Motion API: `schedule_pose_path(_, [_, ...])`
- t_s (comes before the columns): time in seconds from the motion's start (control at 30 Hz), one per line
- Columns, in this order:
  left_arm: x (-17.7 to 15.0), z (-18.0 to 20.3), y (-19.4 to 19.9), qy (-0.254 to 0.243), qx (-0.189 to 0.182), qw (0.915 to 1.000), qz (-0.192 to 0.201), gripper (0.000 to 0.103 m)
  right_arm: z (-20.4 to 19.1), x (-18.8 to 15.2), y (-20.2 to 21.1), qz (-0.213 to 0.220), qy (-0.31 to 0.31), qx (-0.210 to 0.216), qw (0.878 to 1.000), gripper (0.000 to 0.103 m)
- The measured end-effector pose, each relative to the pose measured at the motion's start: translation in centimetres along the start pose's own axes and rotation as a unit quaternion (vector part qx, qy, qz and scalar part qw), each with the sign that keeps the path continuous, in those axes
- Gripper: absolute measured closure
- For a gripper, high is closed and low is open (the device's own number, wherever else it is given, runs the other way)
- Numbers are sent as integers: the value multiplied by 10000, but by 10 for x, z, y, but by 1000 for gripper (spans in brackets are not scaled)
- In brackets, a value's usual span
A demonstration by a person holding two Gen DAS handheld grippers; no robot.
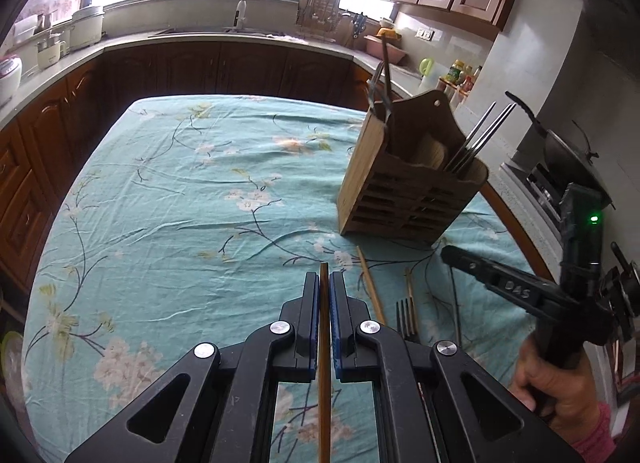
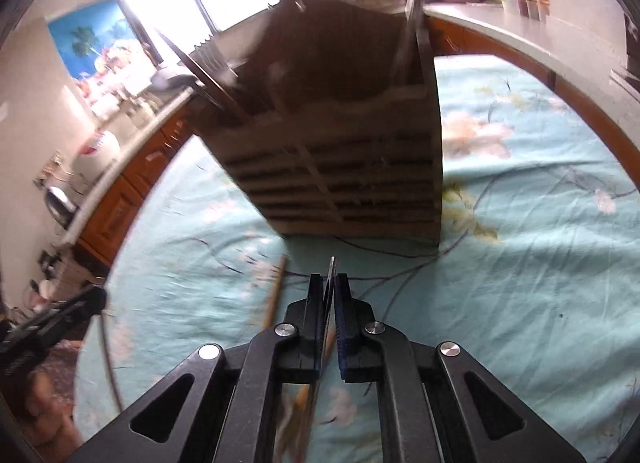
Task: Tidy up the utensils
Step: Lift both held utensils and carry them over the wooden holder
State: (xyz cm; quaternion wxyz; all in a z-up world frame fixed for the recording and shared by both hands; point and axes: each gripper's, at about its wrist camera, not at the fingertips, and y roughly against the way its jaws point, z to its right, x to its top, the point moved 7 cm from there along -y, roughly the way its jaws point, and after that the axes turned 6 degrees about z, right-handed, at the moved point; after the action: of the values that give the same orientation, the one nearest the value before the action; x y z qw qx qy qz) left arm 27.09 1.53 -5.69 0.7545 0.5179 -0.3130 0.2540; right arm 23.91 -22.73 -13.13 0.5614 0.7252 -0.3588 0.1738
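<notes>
Clearly, in the left wrist view, the left tongs (image 1: pixel 324 283) are clamped on one wooden chopstick (image 1: pixel 324 363), near the holder (image 1: pixel 404 191) on the surface (image 1: pixel 160 183). Gripped edge-on, the chopstick could swivel and miss its slot. Before the holder lie two more chopsticks (image 1: pixel 370 287), one fork (image 1: pixel 406 319).

From the right wrist view, the right tongs (image 2: pixel 329 283) pinch one thin metal utensil (image 2: pixel 330 275) before the holder (image 2: pixel 340 183); such a narrow hold may slip.
</notes>
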Motion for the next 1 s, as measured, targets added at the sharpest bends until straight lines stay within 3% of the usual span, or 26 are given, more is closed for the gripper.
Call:
schedule_pose_path(0.6, [19,21,88,-95,-65,9966,818,99,-28,43,112,1238,216,295,9916,99])
schedule_pose_path(1.0, [39,33,117,19,-180,9890,1465,99,-24,79,166,2010,284,268,9788,99])
